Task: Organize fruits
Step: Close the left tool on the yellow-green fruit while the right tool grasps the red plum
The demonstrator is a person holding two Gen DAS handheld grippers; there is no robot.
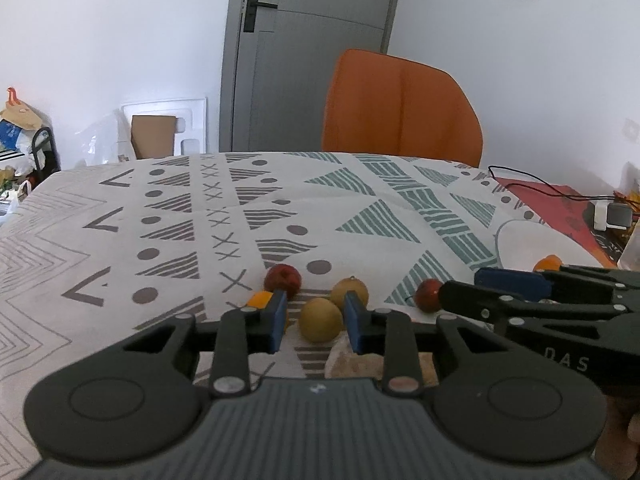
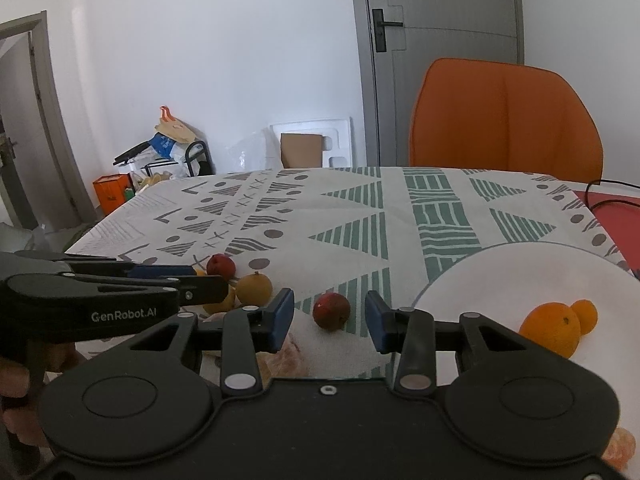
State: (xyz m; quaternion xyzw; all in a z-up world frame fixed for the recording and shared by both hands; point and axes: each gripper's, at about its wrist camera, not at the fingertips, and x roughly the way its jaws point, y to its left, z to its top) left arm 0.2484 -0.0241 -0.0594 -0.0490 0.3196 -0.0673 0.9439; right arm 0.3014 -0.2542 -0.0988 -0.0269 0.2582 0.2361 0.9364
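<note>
The right gripper (image 2: 329, 320) hangs low over the near edge of the tablecloth with its blue-padded jaws wide apart and nothing between them. Dead ahead, centred in the gap but a little beyond the pads, lies a small dark-red round fruit (image 2: 331, 311) on the patterned white-and-teal tablecloth (image 2: 360, 216). No pad touches it. To its right, near the cloth's right edge, sits the round white plate (image 2: 500, 276), which already carries a large orange citrus (image 2: 550, 326) with a smaller orange one (image 2: 585, 315) touching it from behind.

The left gripper (image 1: 314, 316) is also spread, moderately wide and empty, and a yellow-brown oval fruit (image 1: 321, 319) lies between and just past its pads. A second yellow-brown round fruit (image 1: 350, 291) sits just behind that one, another dark-red fruit (image 1: 282, 279) lies further left and back, and a bit of orange fruit (image 1: 258, 301) peeks out beside the left pad.

The coming move turns on one alignment: the red fruit lies straight along the right gripper's forward axis, so a short push forward and a close should take it. Being roundish, it offers no long axis to match, though it may roll if one pad arrives first. The right gripper is also the one nearer the plate, so its carry would be a short sweep rightward.
</note>
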